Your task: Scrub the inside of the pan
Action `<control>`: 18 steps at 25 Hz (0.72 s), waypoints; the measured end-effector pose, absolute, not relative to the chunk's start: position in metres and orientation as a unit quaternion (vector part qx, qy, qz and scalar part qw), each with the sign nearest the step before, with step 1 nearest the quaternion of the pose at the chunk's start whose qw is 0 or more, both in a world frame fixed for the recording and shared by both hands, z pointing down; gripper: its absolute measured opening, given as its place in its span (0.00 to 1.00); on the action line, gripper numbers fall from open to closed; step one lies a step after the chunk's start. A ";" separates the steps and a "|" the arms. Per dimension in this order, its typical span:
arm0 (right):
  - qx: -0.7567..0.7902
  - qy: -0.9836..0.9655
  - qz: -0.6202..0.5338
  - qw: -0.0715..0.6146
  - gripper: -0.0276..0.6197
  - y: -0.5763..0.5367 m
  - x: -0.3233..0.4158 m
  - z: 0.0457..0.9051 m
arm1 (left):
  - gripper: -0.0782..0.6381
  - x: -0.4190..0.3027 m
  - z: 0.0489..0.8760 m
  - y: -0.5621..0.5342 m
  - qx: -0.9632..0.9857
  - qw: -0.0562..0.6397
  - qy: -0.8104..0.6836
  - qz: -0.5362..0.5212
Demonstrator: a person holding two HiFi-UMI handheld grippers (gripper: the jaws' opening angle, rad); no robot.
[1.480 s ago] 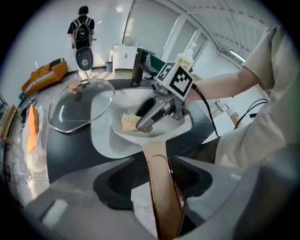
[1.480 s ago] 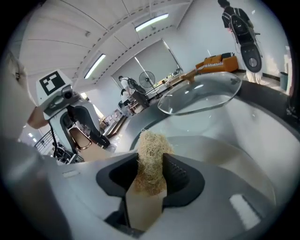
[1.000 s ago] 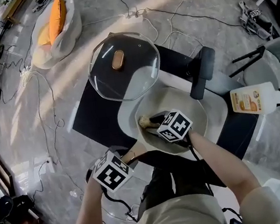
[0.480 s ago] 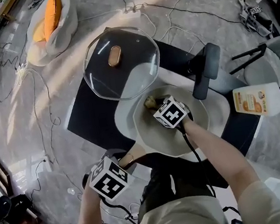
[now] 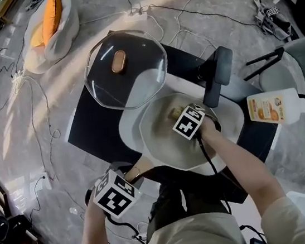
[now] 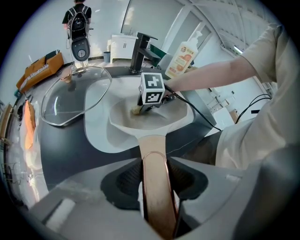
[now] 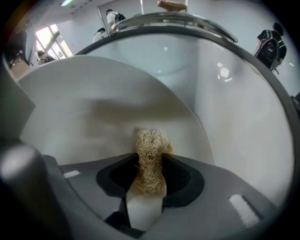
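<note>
A cream pan sits in the white sink, its tan handle pointing toward me. My left gripper is shut on that handle, which runs straight between the jaws in the left gripper view. My right gripper points down into the pan, shut on a straw-coloured loofah scrubber. The scrubber's tip meets the pan's inner surface toward the far side. In the left gripper view the scrubber shows under the right gripper's marker cube.
A glass lid with a wooden knob lies on the dark counter beside the sink, at the far left. A black faucet stands behind the pan. A soap bottle lies at the right. Cables and a bag lie on the floor.
My right gripper has carried the scrubber from the pan's left part across to its far side and now points more steeply down. The left gripper has kept hold of the handle.
</note>
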State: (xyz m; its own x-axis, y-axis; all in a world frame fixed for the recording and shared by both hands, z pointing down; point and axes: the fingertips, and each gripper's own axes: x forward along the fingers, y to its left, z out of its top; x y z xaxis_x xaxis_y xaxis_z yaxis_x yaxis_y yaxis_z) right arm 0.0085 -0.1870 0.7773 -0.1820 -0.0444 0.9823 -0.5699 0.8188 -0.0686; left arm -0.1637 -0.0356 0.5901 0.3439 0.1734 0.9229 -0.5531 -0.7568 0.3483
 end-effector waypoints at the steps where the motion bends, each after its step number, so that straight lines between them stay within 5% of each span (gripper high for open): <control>1: 0.194 -0.727 0.223 0.619 0.30 -0.180 0.015 0.778 | 0.34 -0.163 0.590 -0.036 0.752 0.325 -0.126 0.560; 12: 0.042 -0.623 0.211 0.752 0.29 -0.118 0.068 0.741 | 0.34 -0.161 0.588 -0.034 0.750 0.328 -0.123 0.561; 18: -0.063 -0.622 0.282 0.727 0.29 -0.067 0.060 0.697 | 0.34 -0.158 0.588 -0.033 0.749 0.326 -0.124 0.563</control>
